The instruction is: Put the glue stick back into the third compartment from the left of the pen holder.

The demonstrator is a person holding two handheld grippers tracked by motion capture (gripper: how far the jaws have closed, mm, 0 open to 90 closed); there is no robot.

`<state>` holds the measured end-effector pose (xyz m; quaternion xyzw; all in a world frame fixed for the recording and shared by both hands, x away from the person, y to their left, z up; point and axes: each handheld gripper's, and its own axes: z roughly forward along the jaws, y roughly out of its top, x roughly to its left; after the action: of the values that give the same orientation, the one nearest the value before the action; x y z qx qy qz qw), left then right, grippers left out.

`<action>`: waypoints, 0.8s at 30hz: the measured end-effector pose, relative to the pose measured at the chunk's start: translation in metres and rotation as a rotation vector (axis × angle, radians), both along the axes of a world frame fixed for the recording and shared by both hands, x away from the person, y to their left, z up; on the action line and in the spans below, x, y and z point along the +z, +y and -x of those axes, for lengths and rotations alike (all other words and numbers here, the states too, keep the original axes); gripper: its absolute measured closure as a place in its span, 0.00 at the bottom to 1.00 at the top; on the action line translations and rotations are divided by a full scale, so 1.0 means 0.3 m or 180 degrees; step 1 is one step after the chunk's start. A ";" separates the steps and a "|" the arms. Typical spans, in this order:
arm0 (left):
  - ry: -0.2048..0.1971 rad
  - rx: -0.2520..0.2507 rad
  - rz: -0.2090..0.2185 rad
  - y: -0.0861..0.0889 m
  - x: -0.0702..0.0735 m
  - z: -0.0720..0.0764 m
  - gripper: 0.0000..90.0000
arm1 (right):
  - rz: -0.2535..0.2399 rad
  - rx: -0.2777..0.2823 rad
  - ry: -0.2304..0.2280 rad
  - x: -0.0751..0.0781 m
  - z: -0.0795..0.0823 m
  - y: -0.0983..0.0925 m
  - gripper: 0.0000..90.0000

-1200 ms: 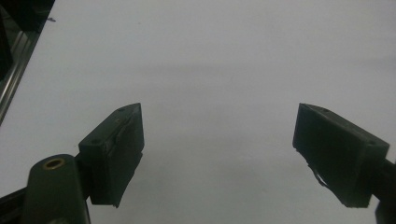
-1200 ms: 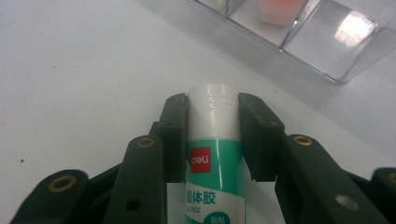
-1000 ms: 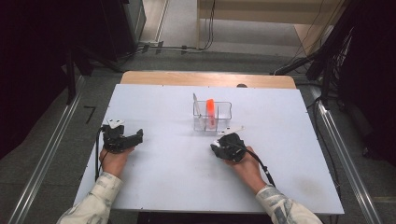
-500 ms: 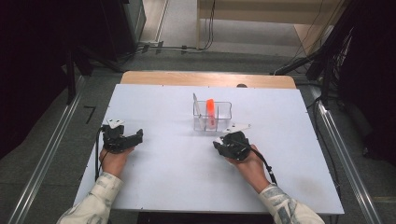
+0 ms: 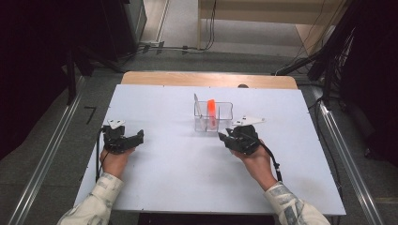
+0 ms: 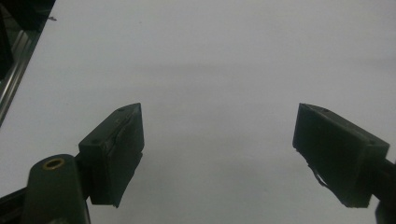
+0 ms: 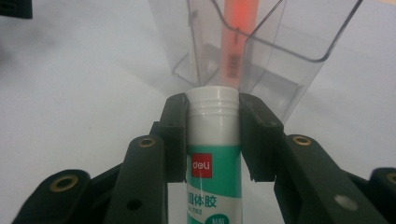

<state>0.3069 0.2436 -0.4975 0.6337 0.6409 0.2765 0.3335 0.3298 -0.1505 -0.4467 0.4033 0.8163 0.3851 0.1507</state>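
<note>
Nearest, two patterned sleeves entering from the bottom of the high view, a hand on each gripper.

At near left on the white table (image 5: 178, 178), left gripper (image 5: 123, 139) held low, well apart from everything else. Jaws spread wide in the left gripper view (image 6: 219, 154), nothing between them but bare white tabletop.

At right, right gripper (image 5: 238, 138) just in front of the clear organizer, grey three-cornered plate on top, black cable trailing back past the wrist. Jaws narrowed and clamped on a glue stick (image 7: 214, 154), pads pressed against both sides just below its top.

Glue stick: round white tube, ribbed white cap end pointing away toward the organizer, green label band beneath, small red "deli" logo square, white printed characters lower down. Lower part hidden between the jaw arms. Held just short of the organizer's near wall, cap close to it; touching or not, cannot tell.

Farther, near the table's middle, clear plastic organizer (image 5: 224, 108) with dividers, standing upright. Inside it, an orange marker (image 5: 211, 111) leaning upright, seen through the wall in the right gripper view (image 7: 236, 28).

Beyond, a wooden strip (image 5: 206, 78) along the far table edge, then grey floor with cables.
</note>
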 end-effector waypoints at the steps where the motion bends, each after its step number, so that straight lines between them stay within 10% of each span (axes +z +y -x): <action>1: 0.0000 0.0001 0.0003 0.000 0.000 0.000 0.19 | -0.0018 -0.0022 -0.0006 0.004 -0.003 -0.004 0.70; 24: -0.0009 0.0015 0.0013 0.000 -0.002 -0.003 0.19 | -0.0275 -0.0223 -0.0208 0.128 -0.094 -0.024 0.70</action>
<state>0.3077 0.2437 -0.4982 0.6311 0.6424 0.2770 0.3350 0.3579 -0.1577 -0.4084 0.4251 0.7789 0.4275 0.1731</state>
